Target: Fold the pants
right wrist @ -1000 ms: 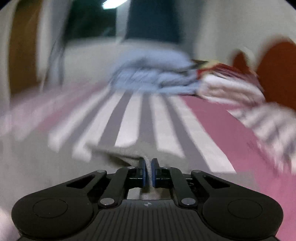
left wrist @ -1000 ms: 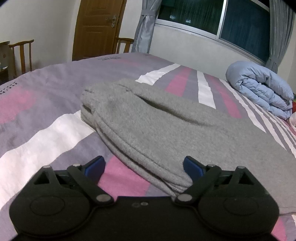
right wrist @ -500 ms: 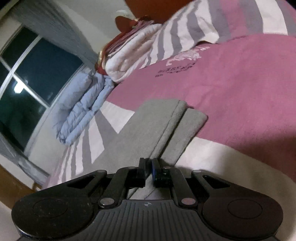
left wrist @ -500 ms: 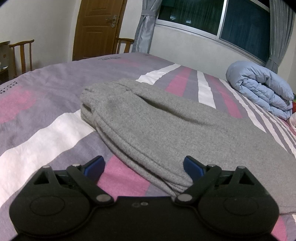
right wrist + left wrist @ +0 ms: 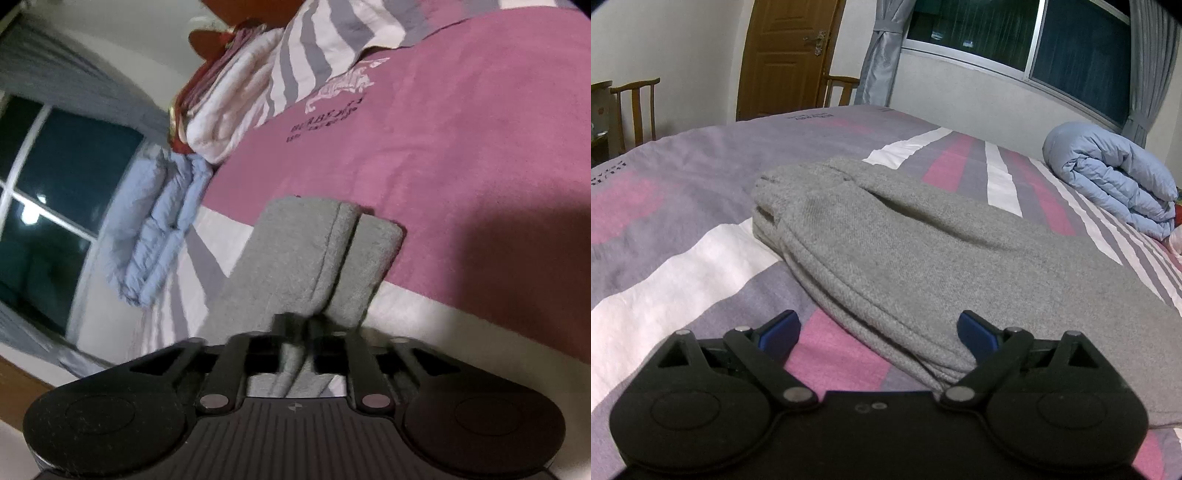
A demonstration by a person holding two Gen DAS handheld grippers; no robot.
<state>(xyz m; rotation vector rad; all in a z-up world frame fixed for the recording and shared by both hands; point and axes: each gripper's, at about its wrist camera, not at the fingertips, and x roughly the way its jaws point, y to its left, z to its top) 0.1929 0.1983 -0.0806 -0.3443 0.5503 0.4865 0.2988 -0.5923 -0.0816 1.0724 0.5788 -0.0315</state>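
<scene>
Left wrist view: the left hand-held gripper (image 5: 877, 328) hovers low over the bed (image 5: 683, 229), its blue-tipped fingers (image 5: 779, 330) spread wide and grasping nothing. The near folded edge of the grey pants (image 5: 923, 258) runs between the two fingers; the right fingertip lies over the cloth, the left one over the pink and purple bedspread. The pants lie flat on the bed, doubled lengthwise, with stacked layers showing along the near seam and at the far left end. A rolled light-blue duvet (image 5: 1115, 177) sits well apart at the right, below the window (image 5: 1015, 33). A wooden door (image 5: 786, 55) and a chair (image 5: 635, 107) stand behind the bed.

Right wrist view (camera strongly tilted, foreground blurred): the right hand-held gripper (image 5: 297, 328) is at the leg end of the pants (image 5: 306, 251), with a ridge of grey cloth running between its fingers. The jaws stand a little apart; whether they pinch the cloth cannot be told through the blur. The two leg ends (image 5: 373, 240) lie side by side, one partly overlapping the other, on the pink field of the bedspread (image 5: 461, 147). The duvet (image 5: 162, 221) and a striped white bundle of bedding (image 5: 258, 96) lie beyond.
</scene>
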